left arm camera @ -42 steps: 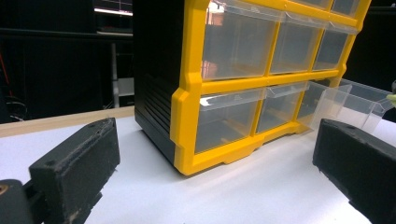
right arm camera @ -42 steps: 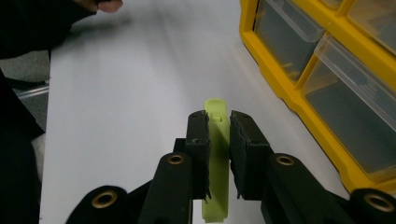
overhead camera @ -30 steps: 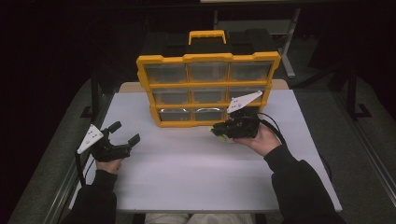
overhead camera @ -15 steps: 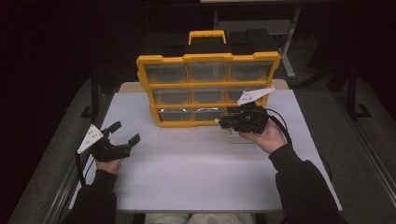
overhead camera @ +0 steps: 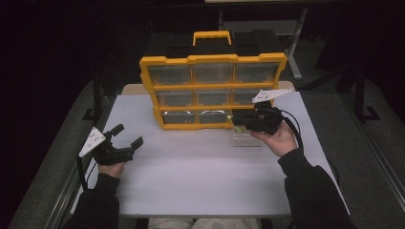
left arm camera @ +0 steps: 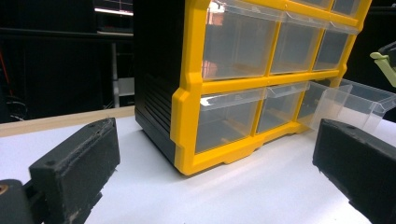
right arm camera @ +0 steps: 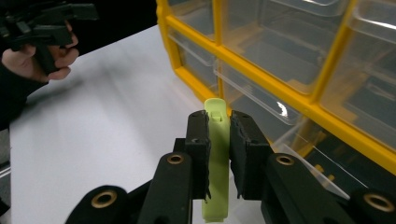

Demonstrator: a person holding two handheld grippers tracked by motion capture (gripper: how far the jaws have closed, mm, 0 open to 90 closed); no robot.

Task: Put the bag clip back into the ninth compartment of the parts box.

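Observation:
A yellow organizer [overhead camera: 212,90] with clear drawers stands upright at the table's far middle. My right gripper [overhead camera: 237,120] is shut on a pale green plastic piece [right arm camera: 217,158], held in front of the organizer's bottom right corner. Just below it a clear drawer [overhead camera: 246,139] sticks out of the bottom row onto the table; it looks empty in the left gripper view [left arm camera: 348,100]. My left gripper [overhead camera: 128,134] rests low at the table's left edge, open, with nothing between its black pads [left arm camera: 74,163], facing the organizer's left corner [left arm camera: 187,121].
The white table [overhead camera: 200,181] has free room in front of the organizer and between the two hands. A black frame and table legs stand in the dark behind the organizer. The organizer's yellow handle [overhead camera: 211,36] points up at the back.
My right gripper has moved to the right along the organizer's front, still holding the green piece. The left gripper has stayed in place.

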